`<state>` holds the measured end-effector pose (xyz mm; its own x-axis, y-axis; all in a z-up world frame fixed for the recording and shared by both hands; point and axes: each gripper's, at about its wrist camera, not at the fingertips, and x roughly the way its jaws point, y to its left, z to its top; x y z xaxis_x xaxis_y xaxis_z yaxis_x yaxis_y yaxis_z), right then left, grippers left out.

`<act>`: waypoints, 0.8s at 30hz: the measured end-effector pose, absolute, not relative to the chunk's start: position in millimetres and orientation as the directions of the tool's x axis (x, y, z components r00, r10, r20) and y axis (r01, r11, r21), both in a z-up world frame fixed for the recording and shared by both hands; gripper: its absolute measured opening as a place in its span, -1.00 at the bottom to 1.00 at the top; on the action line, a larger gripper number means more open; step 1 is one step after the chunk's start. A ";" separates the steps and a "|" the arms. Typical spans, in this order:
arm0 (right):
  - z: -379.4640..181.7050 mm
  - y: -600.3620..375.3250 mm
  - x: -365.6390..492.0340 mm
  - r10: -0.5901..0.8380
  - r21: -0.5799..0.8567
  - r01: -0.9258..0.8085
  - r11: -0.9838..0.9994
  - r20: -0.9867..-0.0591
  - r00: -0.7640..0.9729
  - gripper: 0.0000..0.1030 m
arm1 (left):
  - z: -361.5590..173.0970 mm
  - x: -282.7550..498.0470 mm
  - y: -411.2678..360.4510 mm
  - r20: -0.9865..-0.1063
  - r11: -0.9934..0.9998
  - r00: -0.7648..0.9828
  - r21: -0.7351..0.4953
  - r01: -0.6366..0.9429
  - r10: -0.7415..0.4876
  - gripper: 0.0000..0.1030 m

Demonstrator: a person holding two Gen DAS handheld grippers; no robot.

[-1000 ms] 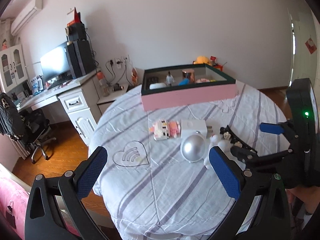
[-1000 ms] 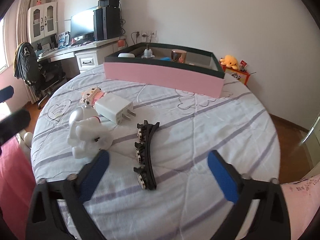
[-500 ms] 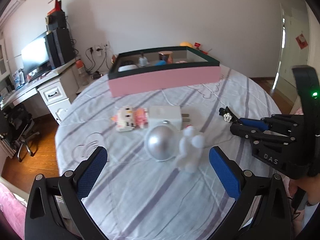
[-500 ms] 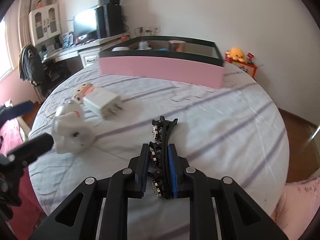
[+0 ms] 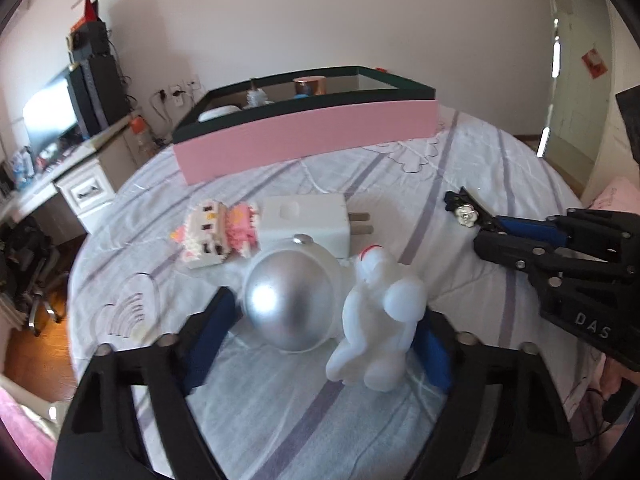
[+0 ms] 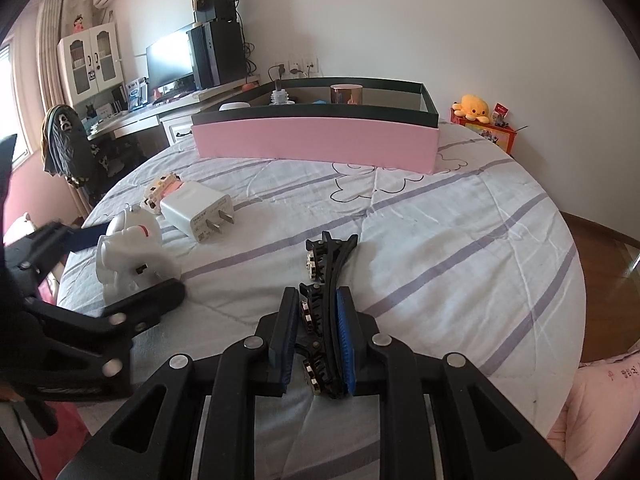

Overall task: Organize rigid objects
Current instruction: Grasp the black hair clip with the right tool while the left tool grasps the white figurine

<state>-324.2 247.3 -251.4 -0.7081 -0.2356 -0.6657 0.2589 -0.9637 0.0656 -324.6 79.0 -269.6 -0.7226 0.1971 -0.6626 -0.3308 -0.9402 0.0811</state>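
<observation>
On the striped table [image 6: 460,240], black hair clip [image 6: 332,264] lay w/ right hand-held gripper [image 6: 318,344] clamped on it. Left hand-held gripper [image 5: 320,340] was closing round astronaut toy [image 5: 340,308], pads not yet pressing; charger [image 5: 308,220] just behind, pink box [image 5: 308,136] farther back.

both sets of tongs, left tongs [image 5: 320,344] and right tongs [image 6: 316,344], are matte black plastic linkage arms dotted with silver screws, blue ribbed pads on the fingertips [image 6: 345,342], white "DAS" lettering on the right one's side.
</observation>
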 end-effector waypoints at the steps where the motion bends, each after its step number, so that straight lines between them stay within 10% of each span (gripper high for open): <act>1: -251.3 246.3 -324.3 -0.233 0.061 0.259 -0.964 -0.665 -0.710 -0.63 | -268.6 -324.6 78.5 -0.659 -0.937 -0.721 0.069 -0.342 0.215 0.41; 24: -237.4 238.1 -316.1 -0.233 0.053 0.265 -0.963 -0.658 -0.715 -0.63 | -248.6 -306.8 74.0 -0.633 -0.927 -0.737 0.081 -0.365 0.235 0.40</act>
<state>-316.1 238.1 -237.4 -0.7155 -0.2334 -0.6585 0.2649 -0.9628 0.0534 -306.8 74.0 -248.6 -0.7372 0.2352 -0.6334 -0.3654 -0.9274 0.0808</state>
